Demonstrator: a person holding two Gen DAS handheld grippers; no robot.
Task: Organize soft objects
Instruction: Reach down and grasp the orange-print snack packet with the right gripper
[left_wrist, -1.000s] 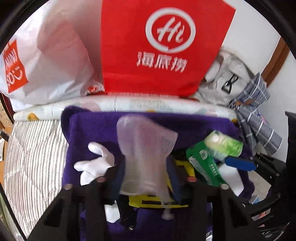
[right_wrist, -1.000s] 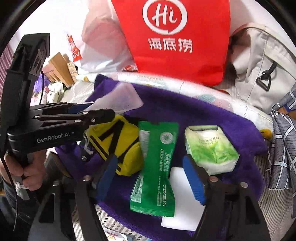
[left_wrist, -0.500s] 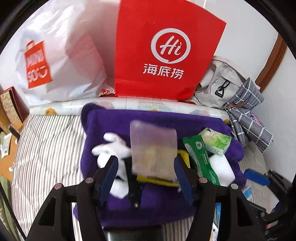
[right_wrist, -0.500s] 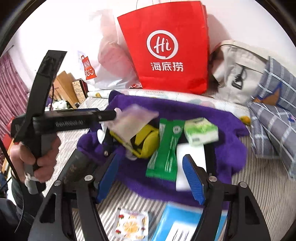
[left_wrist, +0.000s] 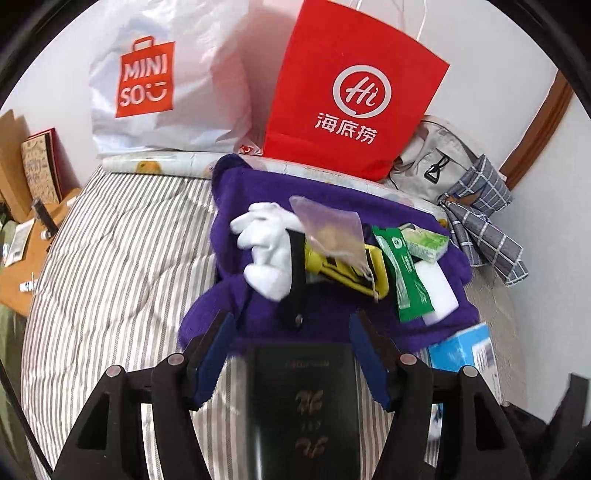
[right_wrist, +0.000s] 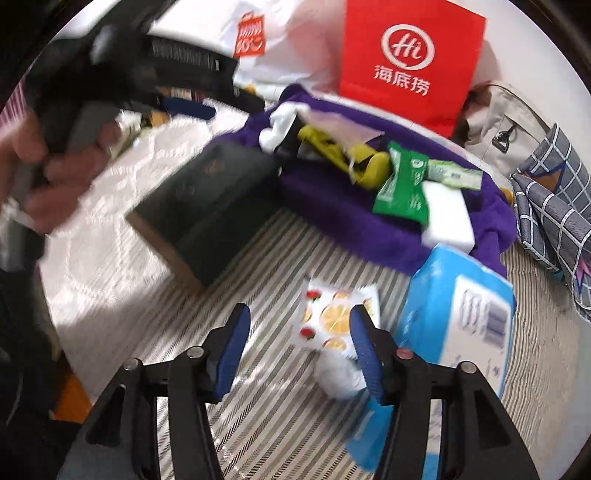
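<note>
Since the soft stuff's being piled on the purple towel (left_wrist: 332, 206) at the bed's (left_wrist: 110, 258) far edge, the clear pouch (left_wrist: 328, 229) lies there; left tongs (left_wrist: 291, 354) half-open, just widened, empty. Right tongs (right_wrist: 299, 343) half-open, narrowing, straddling the fruit-print pack (right_wrist: 332, 317) (no squeeze yet).

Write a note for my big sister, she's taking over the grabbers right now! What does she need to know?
Left gripper: open, holding nothing, jaws just opened wider, above the dark box.
Right gripper: open, jaws just been closing, nothing pressed; the fruit-print packet lies by its right finger.
Done: clear pouch lies on the purple towel with the white glove, yellow item, green packet, tissue pack and white sponge.
Left: the fruit-print packet and blue pack lie on the striped bed, probably next.
</note>
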